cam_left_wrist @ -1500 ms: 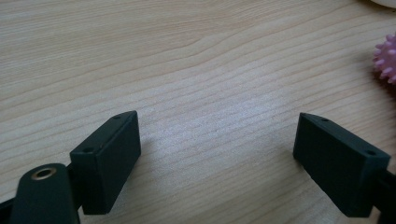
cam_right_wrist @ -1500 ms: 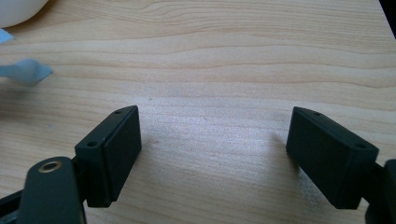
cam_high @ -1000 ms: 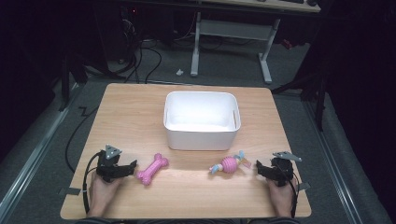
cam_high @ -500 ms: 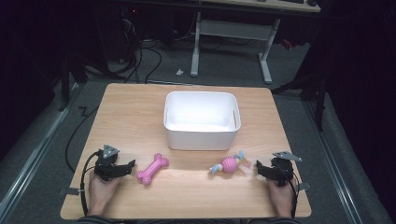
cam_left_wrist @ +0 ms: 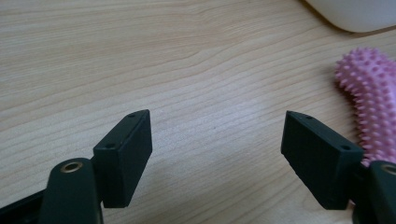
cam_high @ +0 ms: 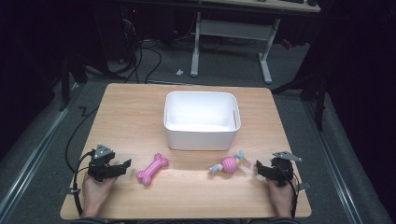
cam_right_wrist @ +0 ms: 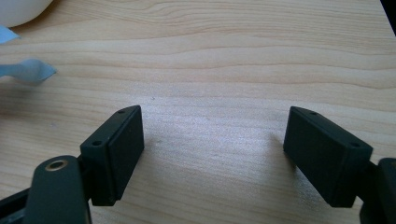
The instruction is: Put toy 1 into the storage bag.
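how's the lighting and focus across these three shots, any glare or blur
High view: table lit, surroundings dark, slightly soft. Left gripper view: wood sharp, pink spiky bone toy blurred at the edge. Right gripper view: pale glare across the wood, blue toy end out of focus.

The left gripper (cam_high: 122, 166), resting on the table (cam_high: 140, 116) just left of the pink bone toy (cam_high: 152, 169), had its jaws drawing closer together over the last moment. They stood apart over bare wood, nothing between them, with the bone toy (cam_left_wrist: 369, 102) just outside the right-hand jaw in the left gripper view. The gripper edged only slightly beside the bone.
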